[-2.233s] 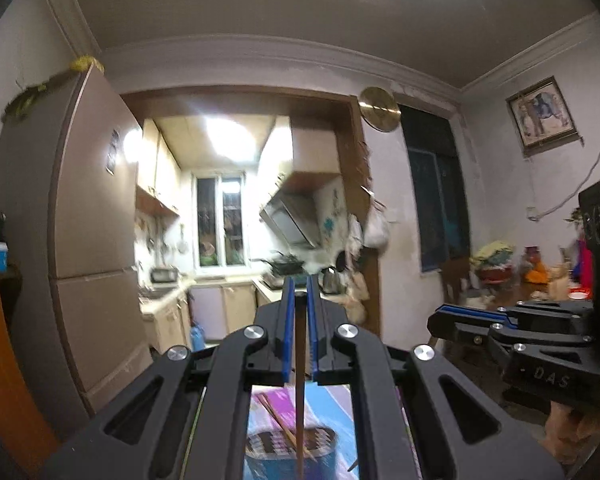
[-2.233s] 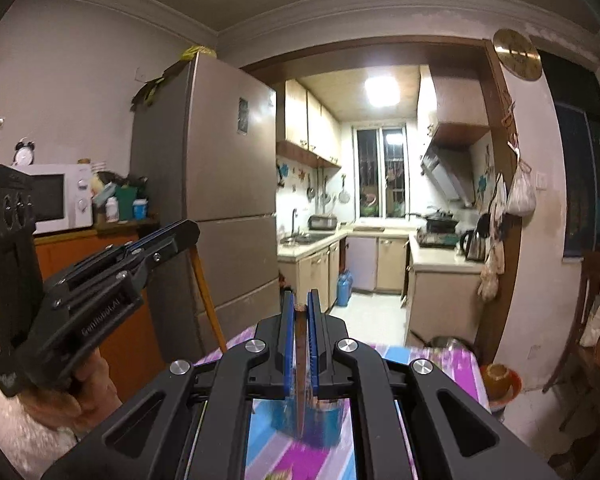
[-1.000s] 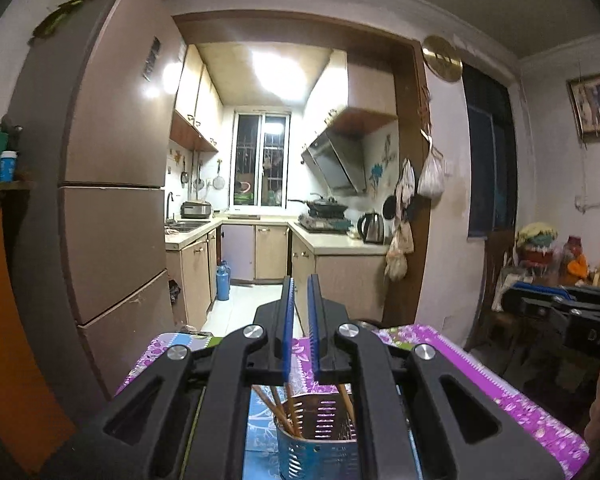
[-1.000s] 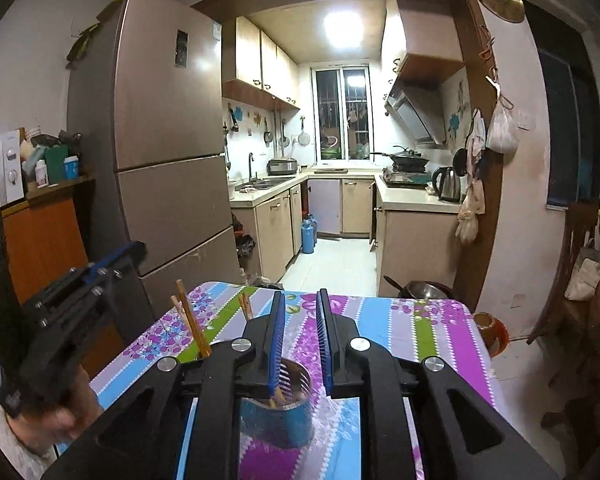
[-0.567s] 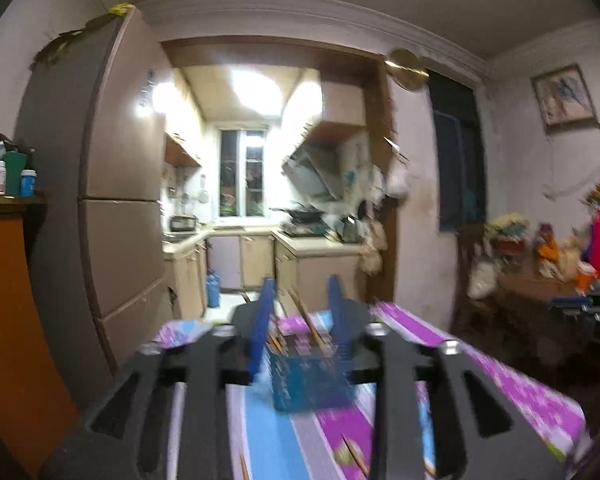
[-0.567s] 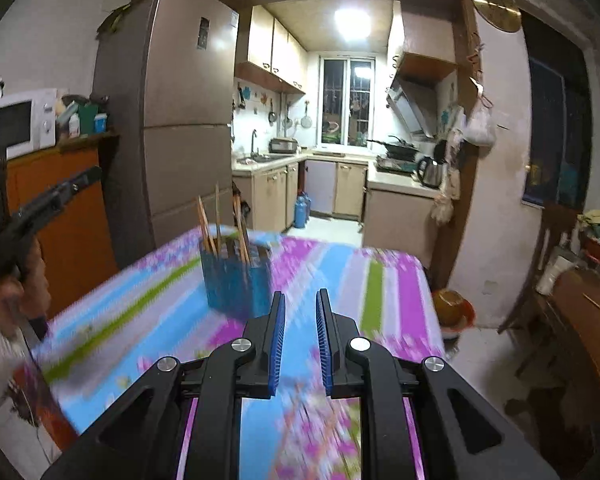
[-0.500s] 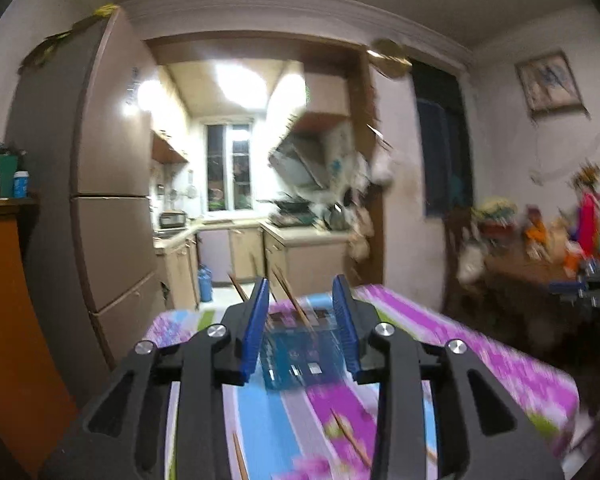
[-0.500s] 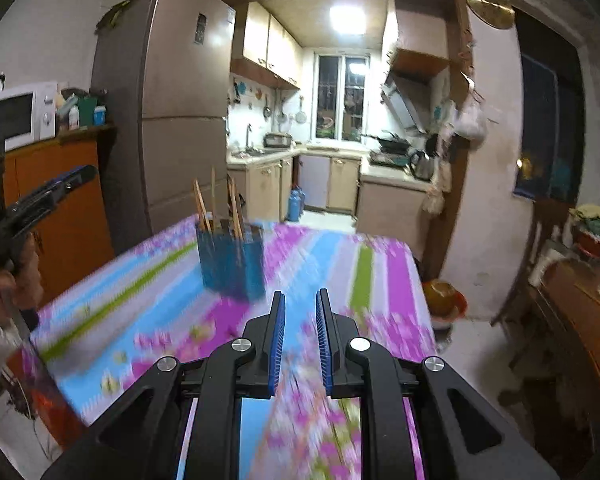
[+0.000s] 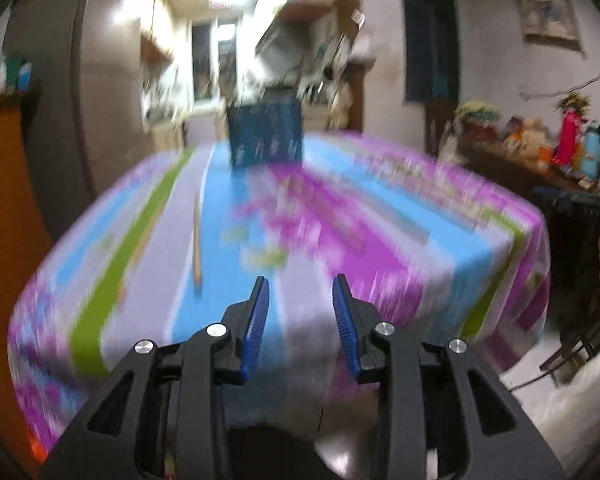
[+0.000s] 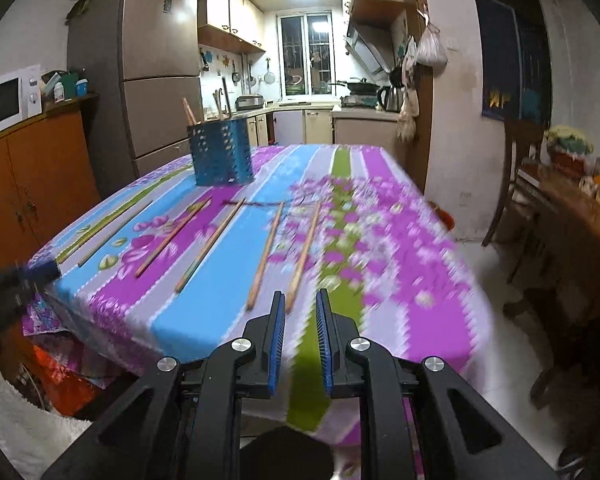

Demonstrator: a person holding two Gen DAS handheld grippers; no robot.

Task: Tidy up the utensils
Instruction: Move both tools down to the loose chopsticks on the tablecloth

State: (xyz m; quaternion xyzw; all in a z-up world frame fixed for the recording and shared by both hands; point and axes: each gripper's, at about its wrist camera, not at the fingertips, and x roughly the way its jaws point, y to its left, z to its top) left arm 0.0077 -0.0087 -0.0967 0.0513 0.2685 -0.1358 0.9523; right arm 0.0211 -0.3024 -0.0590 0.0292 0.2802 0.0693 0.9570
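A blue perforated utensil holder (image 10: 222,151) stands upright on the far part of the table (image 10: 400,240), which wears a striped, flowered cloth; a few sticks rise from its top, leaning slightly left. Taking the holder as the landmark, five chopsticks (image 10: 211,239) lie flat on the cloth on its near side, all with their long axes running from the holder's end of the table toward the near edge. They fan out a little, far ends closer together than near ends. The leftmost one (image 10: 115,233) lies near the table's left edge; the rightmost one (image 10: 303,250) ends just ahead of the right gripper (image 10: 300,300).

The right gripper hangs at the near edge of the table, its blue pads apart with nothing between them. The left gripper (image 9: 300,286) is likewise spread wide and empty; its view is badly blurred, showing the holder (image 9: 265,133) far ahead and one chopstick (image 9: 197,240) lying lengthwise, nearer than the holder and to its left.
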